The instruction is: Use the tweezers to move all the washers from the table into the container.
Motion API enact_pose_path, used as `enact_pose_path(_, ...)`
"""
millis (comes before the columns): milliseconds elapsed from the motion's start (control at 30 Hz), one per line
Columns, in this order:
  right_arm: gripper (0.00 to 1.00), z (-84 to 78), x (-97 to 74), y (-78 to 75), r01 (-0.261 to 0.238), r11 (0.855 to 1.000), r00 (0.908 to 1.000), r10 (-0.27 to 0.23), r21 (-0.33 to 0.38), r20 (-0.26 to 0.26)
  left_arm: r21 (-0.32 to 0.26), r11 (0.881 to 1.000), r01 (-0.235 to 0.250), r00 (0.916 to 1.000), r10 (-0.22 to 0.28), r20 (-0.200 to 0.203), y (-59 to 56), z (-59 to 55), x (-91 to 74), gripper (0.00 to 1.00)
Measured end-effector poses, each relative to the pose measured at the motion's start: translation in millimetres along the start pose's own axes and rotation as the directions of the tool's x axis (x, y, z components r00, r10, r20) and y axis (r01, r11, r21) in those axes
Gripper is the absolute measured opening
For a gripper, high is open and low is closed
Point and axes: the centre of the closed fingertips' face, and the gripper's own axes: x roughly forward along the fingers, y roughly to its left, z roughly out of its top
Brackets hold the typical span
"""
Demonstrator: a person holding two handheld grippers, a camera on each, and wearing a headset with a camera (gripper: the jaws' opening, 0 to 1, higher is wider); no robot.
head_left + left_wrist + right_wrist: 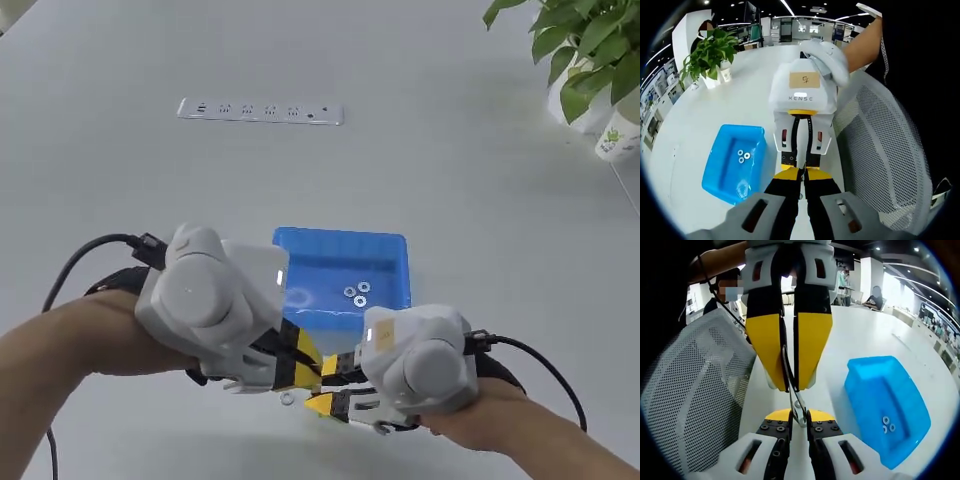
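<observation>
My two grippers meet tip to tip just in front of the blue container (300, 245). The left gripper (312, 366) comes in from the left and the right gripper (328, 386) from the right. Thin metal tweezers (791, 375) run between the left gripper's yellow fingers (812, 340) down into the right gripper (799, 416). Both pairs of jaws stand close together on the tweezers. In the left gripper view, my left gripper (800, 173) faces the right gripper's black fingers (790, 142). Three washers (356, 293) lie in the container (715, 165). One washer (288, 399) lies on the table under the grippers.
A white power strip (260, 110) lies at the back of the table. A potted plant (590, 60) stands at the back right corner. A white mesh chair (880, 150) is behind me at the table's near edge. Black cables trail from both grippers.
</observation>
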Motion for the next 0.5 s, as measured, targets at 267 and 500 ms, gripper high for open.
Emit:
enact_pose_path(267, 0.12, -0.6, 2.6, 2.0, -0.006, 1.000, 1.0000, 0.006, 0.005, 0.002, -0.008, 1.000, 0.004, 1.0000, -0.004, 0.007, -1.1, -1.3, 1.5, 0.06)
enact_pose_path(500, 0.12, -0.8, 3.6, 1.1, -0.003, 1.000, 1.0000, 0.003, 0.006, 0.002, -0.017, 1.000, -0.001, 0.9999, 0.001, 0.011, 0.5, -2.9, -0.1, 0.06)
